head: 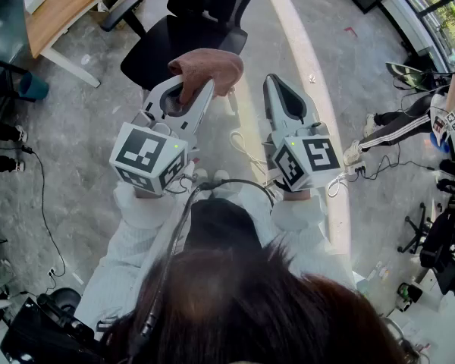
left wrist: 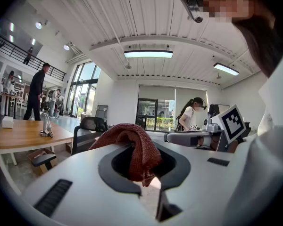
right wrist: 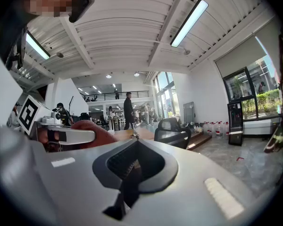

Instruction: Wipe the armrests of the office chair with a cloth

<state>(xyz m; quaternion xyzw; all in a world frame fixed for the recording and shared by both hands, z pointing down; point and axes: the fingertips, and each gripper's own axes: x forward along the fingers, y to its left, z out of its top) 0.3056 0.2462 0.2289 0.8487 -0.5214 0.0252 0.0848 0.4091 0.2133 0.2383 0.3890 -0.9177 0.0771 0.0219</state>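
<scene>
Both tongs closed: left tongs (head: 188,91) pinching the cloth (left wrist: 132,145), right tongs (head: 280,89) on nothing. Chair (head: 178,48) ahead of both. I judge the draped cloth could drag free while rubbing an armrest (head: 121,10).

Open floor (head: 76,127) surrounds the office chair (head: 174,51) ahead.

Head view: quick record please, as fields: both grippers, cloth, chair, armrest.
left gripper: jaws shut on the cloth
right gripper: jaws shut, nothing between them
cloth: reddish-brown knitted cloth, draped over the left gripper's tips
chair: black office chair, ahead of both grippers
armrest: one dark padded armrest shows at the chair's left side in view; cloth not on it
</scene>
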